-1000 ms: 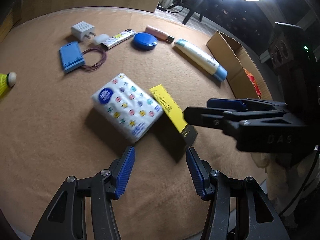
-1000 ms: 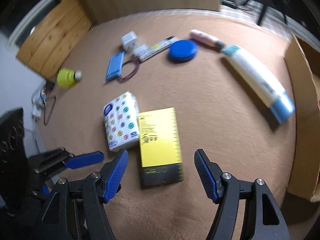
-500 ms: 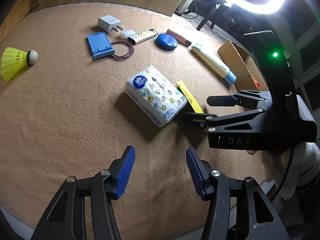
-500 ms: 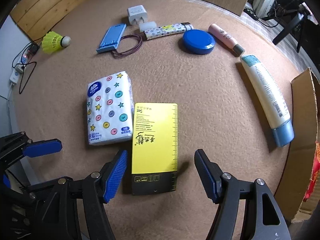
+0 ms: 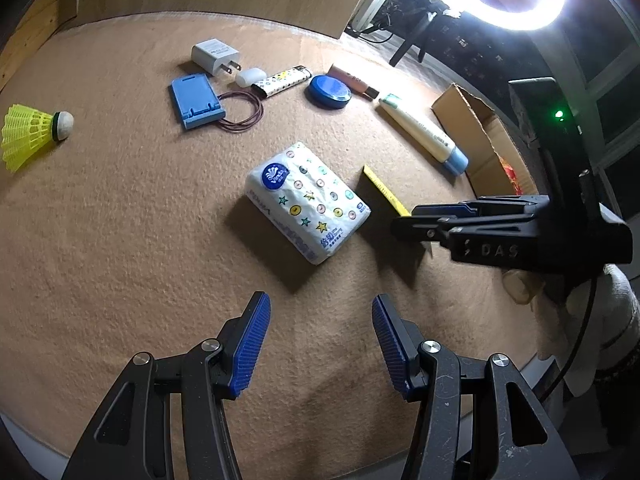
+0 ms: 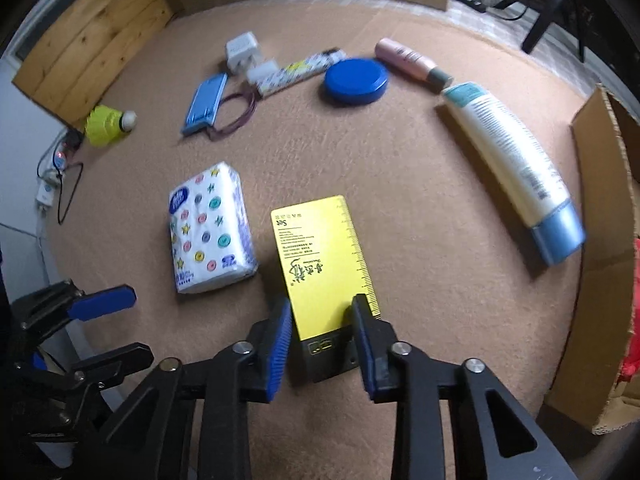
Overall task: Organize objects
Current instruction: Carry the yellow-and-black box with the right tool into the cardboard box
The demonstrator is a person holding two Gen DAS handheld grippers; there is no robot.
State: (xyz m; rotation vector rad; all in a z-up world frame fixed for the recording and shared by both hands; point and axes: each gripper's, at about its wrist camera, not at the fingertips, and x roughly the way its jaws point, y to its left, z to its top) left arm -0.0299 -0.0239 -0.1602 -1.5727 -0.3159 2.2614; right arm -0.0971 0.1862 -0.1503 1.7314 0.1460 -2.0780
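Note:
A yellow and black box [image 6: 324, 268] lies on the tan mat, and my right gripper [image 6: 322, 320] has closed on its near black end, pads touching both sides. In the left wrist view only a yellow edge of the box [image 5: 385, 190] shows beside my right gripper [image 5: 416, 224]. A tissue pack [image 5: 306, 200] with coloured dots lies left of the box, also in the right wrist view [image 6: 210, 234]. My left gripper [image 5: 318, 344] is open and empty, hovering in front of the tissue pack.
A cardboard box [image 6: 600, 216] stands at the right edge. A cream tube [image 6: 512, 164], a pink tube [image 6: 412, 60], a blue round lid [image 6: 356, 80], a lighter [image 6: 298, 70], a charger [image 6: 242, 50], a blue stand [image 6: 206, 102] and a yellow shuttlecock [image 5: 30, 132] lie farther back.
My right gripper moved forward and closed its jaws onto the near end of the yellow box. My left gripper drew back a little and stayed open.

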